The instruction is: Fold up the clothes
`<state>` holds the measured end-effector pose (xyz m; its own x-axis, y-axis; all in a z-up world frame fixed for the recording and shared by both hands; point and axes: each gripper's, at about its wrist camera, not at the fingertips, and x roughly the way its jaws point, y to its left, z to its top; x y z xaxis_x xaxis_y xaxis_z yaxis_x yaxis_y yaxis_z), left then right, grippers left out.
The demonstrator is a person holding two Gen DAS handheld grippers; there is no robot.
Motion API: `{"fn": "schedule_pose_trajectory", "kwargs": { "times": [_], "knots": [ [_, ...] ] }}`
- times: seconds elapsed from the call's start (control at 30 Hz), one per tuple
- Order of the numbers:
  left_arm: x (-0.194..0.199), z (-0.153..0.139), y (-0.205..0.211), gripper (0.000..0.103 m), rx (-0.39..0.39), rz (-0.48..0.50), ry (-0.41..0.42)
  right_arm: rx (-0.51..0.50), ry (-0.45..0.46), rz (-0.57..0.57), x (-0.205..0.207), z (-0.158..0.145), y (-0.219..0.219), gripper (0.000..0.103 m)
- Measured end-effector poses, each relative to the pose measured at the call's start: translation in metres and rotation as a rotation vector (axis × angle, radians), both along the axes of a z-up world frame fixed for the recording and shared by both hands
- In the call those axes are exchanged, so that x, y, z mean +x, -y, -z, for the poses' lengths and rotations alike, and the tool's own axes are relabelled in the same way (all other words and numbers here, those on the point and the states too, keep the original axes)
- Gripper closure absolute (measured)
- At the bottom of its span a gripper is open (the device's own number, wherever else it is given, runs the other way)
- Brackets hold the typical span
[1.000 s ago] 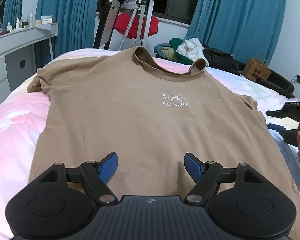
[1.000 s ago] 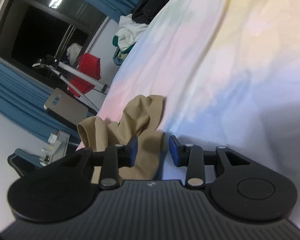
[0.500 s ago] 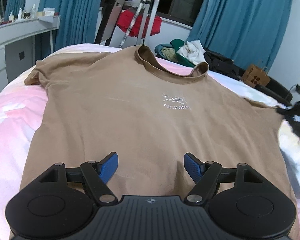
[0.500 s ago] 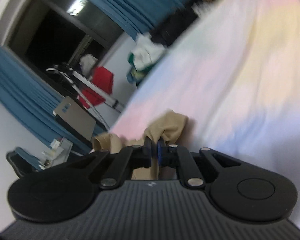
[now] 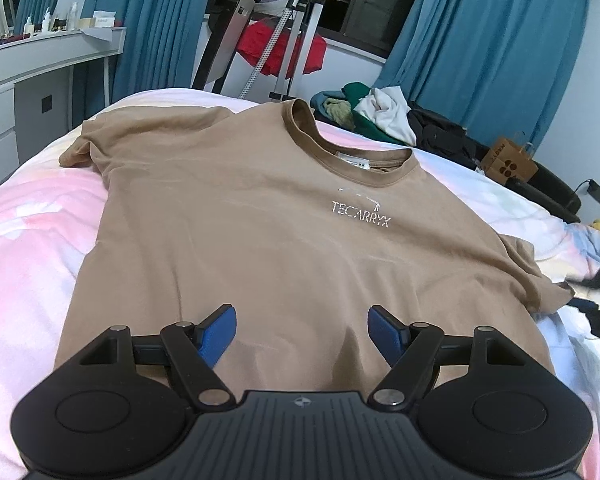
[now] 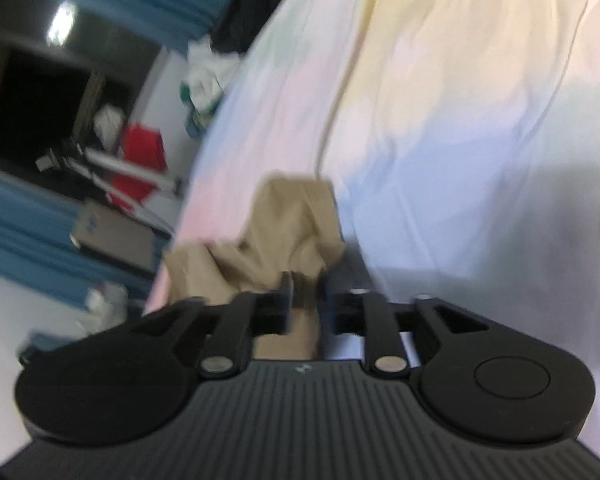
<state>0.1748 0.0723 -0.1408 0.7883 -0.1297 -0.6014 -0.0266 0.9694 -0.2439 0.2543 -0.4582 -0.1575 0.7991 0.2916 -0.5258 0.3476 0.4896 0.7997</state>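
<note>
A tan T-shirt (image 5: 260, 232) with a white chest logo lies spread face up on the bed, collar at the far end. My left gripper (image 5: 302, 326) is open and empty, hovering over the shirt's lower middle. In the right wrist view my right gripper (image 6: 306, 294) has its jaws a small gap apart around the bunched right sleeve (image 6: 296, 232) of the shirt; the view is blurred. The right gripper also shows as a dark blur at the right edge of the left wrist view (image 5: 596, 292), beside the right sleeve.
The bed has a pastel pink, yellow and blue sheet (image 5: 28, 248). A pile of clothes (image 5: 376, 116) and a brown paper bag (image 5: 508, 164) lie beyond the far right side. A clothes rack with a red garment (image 5: 284, 52) and a white dresser (image 5: 32, 80) stand behind.
My right gripper closed on the right sleeve half a second ago and now its jaws stand slightly apart. The left gripper moved forward and left over the shirt, staying open.
</note>
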Motion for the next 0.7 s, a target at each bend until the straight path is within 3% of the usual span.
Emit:
{"fn": "schedule_pose_trajectory", "kwargs": {
  "times": [0.03,0.07,0.33,0.4,0.43,0.47,0.5,0.7],
  "knots": [
    [0.0,0.0,0.0,0.028,0.001,-0.002,-0.001,-0.002,0.03,0.016,0.001,-0.001,0.002,0.047],
    [0.0,0.0,0.001,0.028,0.001,-0.003,-0.001,-0.003,0.059,0.033,0.001,-0.003,0.004,0.042],
    [0.008,0.007,0.003,0.028,0.034,0.002,-0.008,-0.189,0.036,-0.103,0.08,0.025,-0.002,0.042],
    [0.01,0.009,0.003,0.028,0.035,0.007,-0.005,-0.276,0.017,-0.177,0.1,0.03,-0.014,0.052],
    [0.011,0.009,0.003,0.028,0.036,0.01,-0.004,-0.342,0.027,-0.189,0.104,0.027,-0.019,0.073],
    [0.012,0.01,0.002,0.028,0.037,0.012,-0.003,-0.409,0.039,-0.199,0.107,0.023,-0.024,0.086],
    [0.013,0.011,0.002,0.028,0.034,0.013,-0.004,-0.412,0.071,-0.177,0.108,0.018,-0.022,0.093],
    [0.018,0.011,-0.001,0.028,0.017,0.012,0.009,-0.459,0.275,-0.026,0.106,-0.017,-0.006,0.095]
  ]
}}
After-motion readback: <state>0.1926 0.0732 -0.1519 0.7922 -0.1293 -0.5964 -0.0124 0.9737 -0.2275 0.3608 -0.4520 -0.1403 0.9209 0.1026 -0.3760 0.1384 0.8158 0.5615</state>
